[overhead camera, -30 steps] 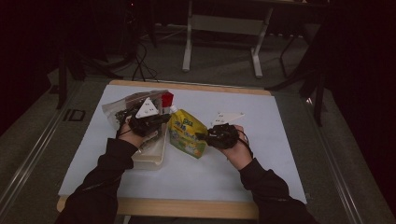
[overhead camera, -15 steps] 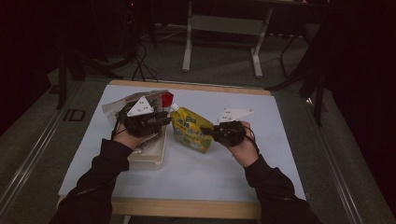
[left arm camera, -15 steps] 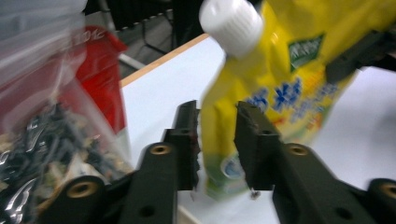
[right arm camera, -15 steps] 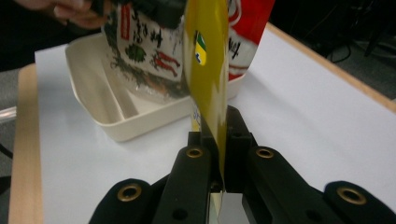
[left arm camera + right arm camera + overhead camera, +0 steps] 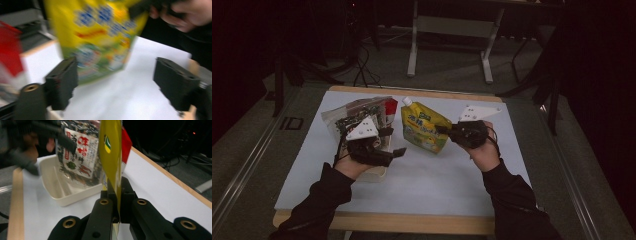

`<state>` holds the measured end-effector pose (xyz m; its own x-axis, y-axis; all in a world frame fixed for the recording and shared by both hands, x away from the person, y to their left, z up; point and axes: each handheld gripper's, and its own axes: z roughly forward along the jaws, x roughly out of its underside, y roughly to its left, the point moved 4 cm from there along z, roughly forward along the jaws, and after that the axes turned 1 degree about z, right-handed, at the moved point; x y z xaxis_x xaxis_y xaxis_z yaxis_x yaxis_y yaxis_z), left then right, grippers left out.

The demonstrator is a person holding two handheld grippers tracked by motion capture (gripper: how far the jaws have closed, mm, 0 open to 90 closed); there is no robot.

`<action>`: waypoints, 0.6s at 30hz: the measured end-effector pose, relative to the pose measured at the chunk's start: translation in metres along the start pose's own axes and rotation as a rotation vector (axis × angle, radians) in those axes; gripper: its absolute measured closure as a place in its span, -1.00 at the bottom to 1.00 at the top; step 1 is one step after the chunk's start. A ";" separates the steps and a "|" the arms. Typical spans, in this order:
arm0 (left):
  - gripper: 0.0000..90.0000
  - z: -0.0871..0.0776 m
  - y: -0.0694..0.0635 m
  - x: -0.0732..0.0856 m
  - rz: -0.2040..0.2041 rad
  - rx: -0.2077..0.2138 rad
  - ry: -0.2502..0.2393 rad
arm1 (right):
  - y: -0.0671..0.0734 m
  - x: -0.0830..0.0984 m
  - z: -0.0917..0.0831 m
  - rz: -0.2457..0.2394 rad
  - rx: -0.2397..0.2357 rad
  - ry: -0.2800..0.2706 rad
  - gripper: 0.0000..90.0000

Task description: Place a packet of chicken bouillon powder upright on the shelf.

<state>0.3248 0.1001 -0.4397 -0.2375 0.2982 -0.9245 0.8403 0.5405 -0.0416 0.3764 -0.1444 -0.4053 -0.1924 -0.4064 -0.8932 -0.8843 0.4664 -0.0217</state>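
Yellow spouted drink pouch [image 5: 424, 131] is clamped at its edge in the right gripper [image 5: 443, 131], held above the white table [image 5: 452, 175]. Left gripper [image 5: 398, 151]: jaws apart, just been opening, nothing between them, beside cream plastic tray [image 5: 60, 192] of snack packets [image 5: 78, 155].

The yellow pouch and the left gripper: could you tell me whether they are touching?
Apart. In the left gripper view the left gripper stands open, and the yellow pouch hangs beyond its jaws with white table visible between them.

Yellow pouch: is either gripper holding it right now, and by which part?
The right gripper clamps the yellow pouch by its side edge. The left gripper, jaws just opening, holds nothing.
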 end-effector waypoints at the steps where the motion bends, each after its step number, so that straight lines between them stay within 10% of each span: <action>1: -0.66 0.001 -0.004 0.003 -0.005 0.012 0.004 | 0.001 -0.002 0.000 -0.007 -0.006 -0.005 1.00; 18: -0.96 0.038 -0.087 0.055 0.058 0.131 0.081 | 0.020 -0.030 0.007 -0.080 -0.078 -0.034 1.00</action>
<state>0.2576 0.0397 -0.5011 -0.2214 0.3913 -0.8932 0.9088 0.4150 -0.0434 0.3674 -0.1180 -0.3823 -0.1065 -0.4127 -0.9046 -0.9270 0.3703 -0.0599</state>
